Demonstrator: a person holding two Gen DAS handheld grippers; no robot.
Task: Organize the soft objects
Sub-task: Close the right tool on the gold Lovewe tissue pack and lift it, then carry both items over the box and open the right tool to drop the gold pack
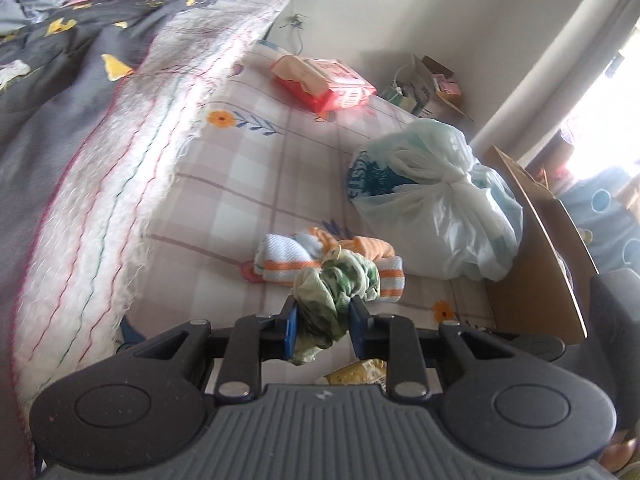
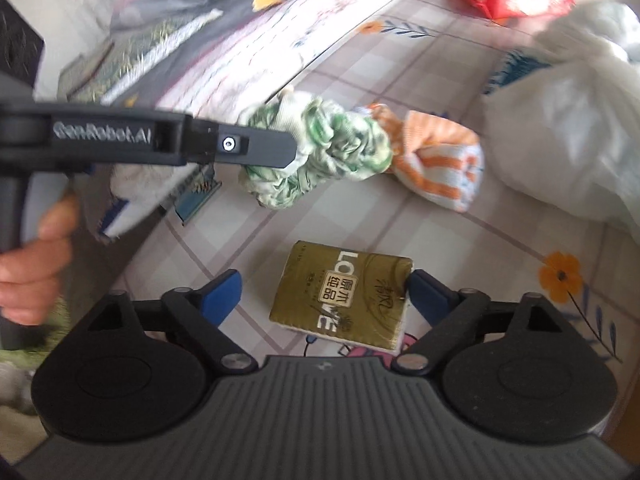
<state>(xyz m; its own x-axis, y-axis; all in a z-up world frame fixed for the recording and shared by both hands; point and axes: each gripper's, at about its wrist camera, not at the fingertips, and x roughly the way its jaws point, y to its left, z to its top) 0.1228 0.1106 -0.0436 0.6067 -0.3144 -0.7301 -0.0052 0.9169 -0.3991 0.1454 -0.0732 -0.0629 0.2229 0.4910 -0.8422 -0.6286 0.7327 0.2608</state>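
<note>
With the left gripper (image 1: 322,320) clamped on the green cloth (image 1: 336,292) at lower centre and the right gripper (image 2: 322,292) spread around the gold packet (image 2: 344,296), a steady lift seemed wise.

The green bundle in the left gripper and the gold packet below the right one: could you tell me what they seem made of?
The green bundle, pinched by the left gripper, looks like thin woven cloth: matte and softly crumpled, with a printed pattern. The gold packet looks like glossy plastic film, probably around tissues: it glints, and a white edge shows.
</note>
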